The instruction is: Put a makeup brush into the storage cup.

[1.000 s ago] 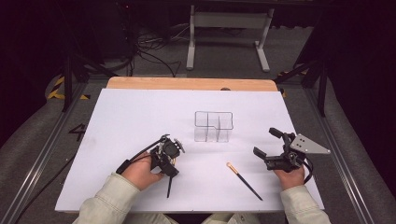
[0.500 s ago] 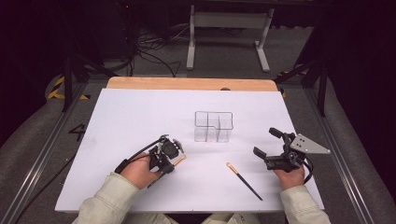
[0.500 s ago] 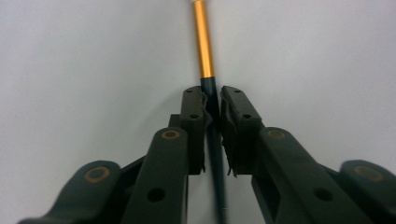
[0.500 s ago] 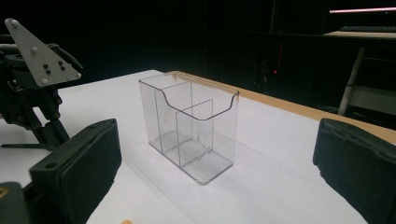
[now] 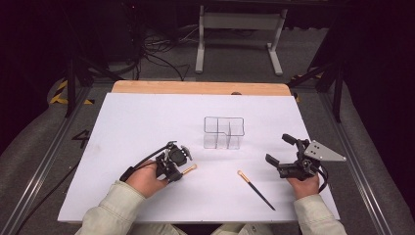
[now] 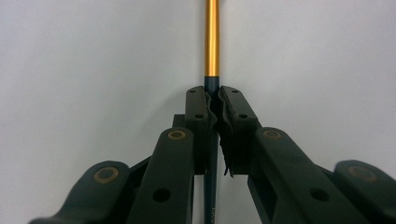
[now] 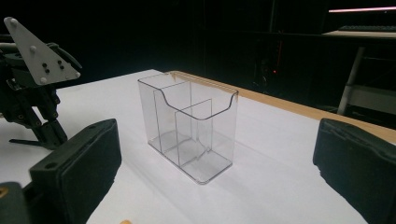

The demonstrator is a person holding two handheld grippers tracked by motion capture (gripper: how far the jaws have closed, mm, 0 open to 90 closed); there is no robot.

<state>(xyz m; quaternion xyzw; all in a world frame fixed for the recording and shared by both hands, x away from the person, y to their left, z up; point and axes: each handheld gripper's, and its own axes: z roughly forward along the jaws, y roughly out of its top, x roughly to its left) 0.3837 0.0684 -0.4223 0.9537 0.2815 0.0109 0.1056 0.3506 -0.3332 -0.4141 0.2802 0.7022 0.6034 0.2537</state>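
Observation:
My left gripper (image 5: 180, 166) rests low on the white sheet at the front left, shut on a thin brush (image 5: 190, 169) whose gold end pokes out to its right. In the left gripper view the pads (image 6: 201, 112) pinch the dark blue handle, and the gold ferrule (image 6: 212, 42) runs straight ahead over the sheet. A second brush (image 5: 257, 191), gold-tipped with a dark handle, lies loose at the front centre-right. My right gripper (image 5: 279, 149) stands open at the right, nothing between its pads (image 7: 79, 168). Ahead of it stands a clear divided organizer (image 7: 191, 126), upright and empty.
The organizer (image 5: 224, 132) stands mid-table between the two hands. A wooden table edge (image 5: 195, 88) borders the white sheet at the back. A metal stand (image 5: 240, 29) and cables lie on the floor beyond. The left gripper (image 7: 32, 107) shows at the far left of the right gripper view.
The left jaws have closed on the brush. Its dark handle, which stuck out toward the front a second ago, is gone from there; a gold end now pokes out to the right. The right hand kept still.

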